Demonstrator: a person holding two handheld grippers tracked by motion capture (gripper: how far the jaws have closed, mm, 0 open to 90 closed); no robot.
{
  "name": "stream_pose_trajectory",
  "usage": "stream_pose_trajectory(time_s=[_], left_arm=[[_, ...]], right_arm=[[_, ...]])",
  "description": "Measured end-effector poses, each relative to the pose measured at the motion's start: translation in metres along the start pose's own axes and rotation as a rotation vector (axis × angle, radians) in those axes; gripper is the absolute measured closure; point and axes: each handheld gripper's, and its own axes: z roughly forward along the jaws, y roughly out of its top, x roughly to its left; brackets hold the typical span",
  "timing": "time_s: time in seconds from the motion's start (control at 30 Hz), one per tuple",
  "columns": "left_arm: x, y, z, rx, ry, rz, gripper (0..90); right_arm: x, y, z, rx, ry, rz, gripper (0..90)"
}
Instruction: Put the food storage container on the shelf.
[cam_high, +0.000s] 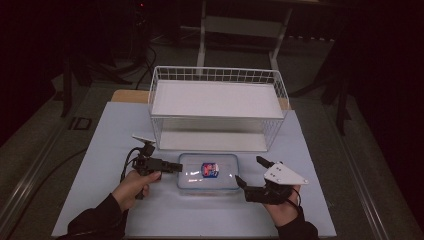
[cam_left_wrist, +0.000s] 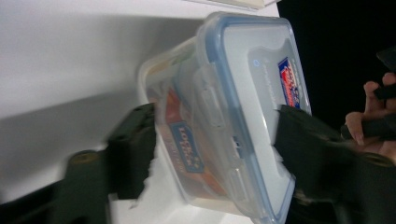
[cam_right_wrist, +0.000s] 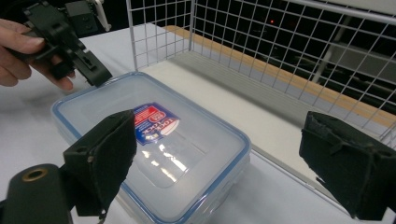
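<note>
- Box (cam_high: 208, 172): clear, blue-rimmed lid on, lying flat on the surface (cam_high: 100, 150), just in front of the wire basket (cam_high: 218, 75).
- Left hand-held gripper (cam_high: 172, 167): jaws spread, straddling the box's left end, one above the lid, one beside the wall.
- Right hand-held gripper (cam_high: 250, 172): jaws spread wide, at the box's right end, apart from it.

One lidded plastic container (cam_high: 208, 172), one white wire basket (cam_high: 217, 107), and two grippers: left (cam_high: 172, 167), right (cam_high: 250, 172).

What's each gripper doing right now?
Left gripper: jaws around the container's left end, contact uncertain.
Right gripper: open, holding nothing, beside the container.
</note>
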Motion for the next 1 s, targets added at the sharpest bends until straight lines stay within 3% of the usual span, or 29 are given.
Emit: stream_pose_trajectory(time_s=[0.17, 0.23, 0.47, 0.73, 0.97, 1.0], left_arm=[[0.001, -0.001, 0.004, 0.024, -0.059, -0.007, 49.2], [0.001, -0.001, 0.004, 0.028, -0.059, -0.006, 51.0], [0.0, -0.004, 0.002, 0.019, -0.077, 0.024, 53.3], [-0.006, -0.012, -0.001, -0.012, -0.086, 0.086, 55.7], [-0.01, -0.016, -0.002, -0.024, -0.082, 0.133, 56.2], [-0.01, -0.016, -0.002, -0.024, -0.082, 0.133, 56.3]], right_arm=[[-0.001, -0.001, 0.0, 0.007, 0.001, 0.006, 10.9], [-0.001, -0.001, 0.0, 0.01, 0.0, 0.008, 10.9], [-0.012, -0.01, 0.006, 0.079, 0.045, 0.091, 13.3], [-0.034, -0.024, 0.027, 0.199, 0.197, 0.337, 17.2], [-0.053, -0.04, 0.044, 0.274, 0.297, 0.545, 29.5], [-0.053, -0.04, 0.044, 0.274, 0.297, 0.545, 29.5]])
